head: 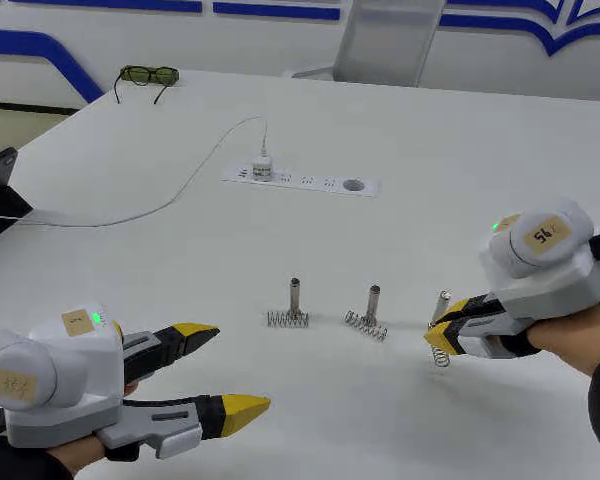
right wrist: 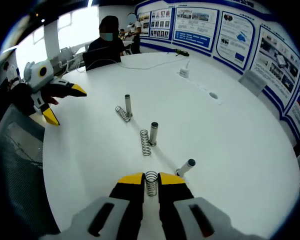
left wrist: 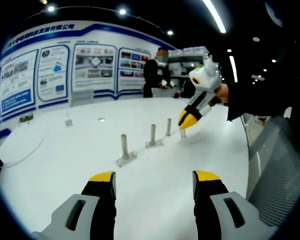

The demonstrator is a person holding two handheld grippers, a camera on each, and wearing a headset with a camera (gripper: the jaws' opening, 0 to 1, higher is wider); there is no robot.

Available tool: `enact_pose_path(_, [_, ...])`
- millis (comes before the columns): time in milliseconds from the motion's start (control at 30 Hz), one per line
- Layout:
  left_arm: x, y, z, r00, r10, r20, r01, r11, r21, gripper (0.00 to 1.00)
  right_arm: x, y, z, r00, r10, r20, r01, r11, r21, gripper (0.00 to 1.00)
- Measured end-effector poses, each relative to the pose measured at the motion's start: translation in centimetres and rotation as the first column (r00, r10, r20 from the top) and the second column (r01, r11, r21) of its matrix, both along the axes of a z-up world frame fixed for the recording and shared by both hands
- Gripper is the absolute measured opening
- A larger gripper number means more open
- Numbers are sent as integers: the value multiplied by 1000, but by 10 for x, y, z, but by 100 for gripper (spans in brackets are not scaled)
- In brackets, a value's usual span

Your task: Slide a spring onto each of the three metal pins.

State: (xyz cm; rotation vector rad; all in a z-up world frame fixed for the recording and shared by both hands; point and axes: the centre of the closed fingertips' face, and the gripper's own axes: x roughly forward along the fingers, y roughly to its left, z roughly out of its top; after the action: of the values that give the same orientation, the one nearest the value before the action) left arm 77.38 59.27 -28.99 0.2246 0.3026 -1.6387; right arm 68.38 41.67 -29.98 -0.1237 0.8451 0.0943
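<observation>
right gripper [right wrist: 151, 179] fingers pinching a spring [right wrist: 150, 186], just beside nearest pin [right wrist: 184, 168], left gripper [left wrist: 152, 181] fingers wide, empty

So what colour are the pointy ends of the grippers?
Yellow, on both the left gripper and right gripper; clearest in the left gripper view.

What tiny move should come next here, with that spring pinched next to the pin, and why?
Probably lift the right gripper a little and shift it over the nearest pin. Its fingers are shut on a spring held low beside that pin, not over its top, so it cannot slide on yet.
</observation>
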Motion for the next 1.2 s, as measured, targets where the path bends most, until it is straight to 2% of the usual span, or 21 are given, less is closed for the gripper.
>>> enact_pose_path(400, [0, 1, -1, 1000, 5, -2, -5, 1000, -1, 63, -3, -3, 18, 990, -47, 132, 43, 999, 33, 12])
enact_pose_path(600, [-1, 1, 0, 1000, 8, -1, -8, 1000, -2, 63, -7, -4, 19, 987, -65, 144, 59, 997, 44, 12])
enact_pose_path(967, [-4, 1, 3, 1000, 12, -2, -12, 1000, -7, 63, -14, -3, 28, 974, -118, 195, 102, 991, 87, 12])
enact_pose_path(1200, [-5, 0, 4, 1000, 12, -4, -12, 1000, -11, 63, -15, -7, 35, 967, -140, 215, 123, 988, 88, 12])
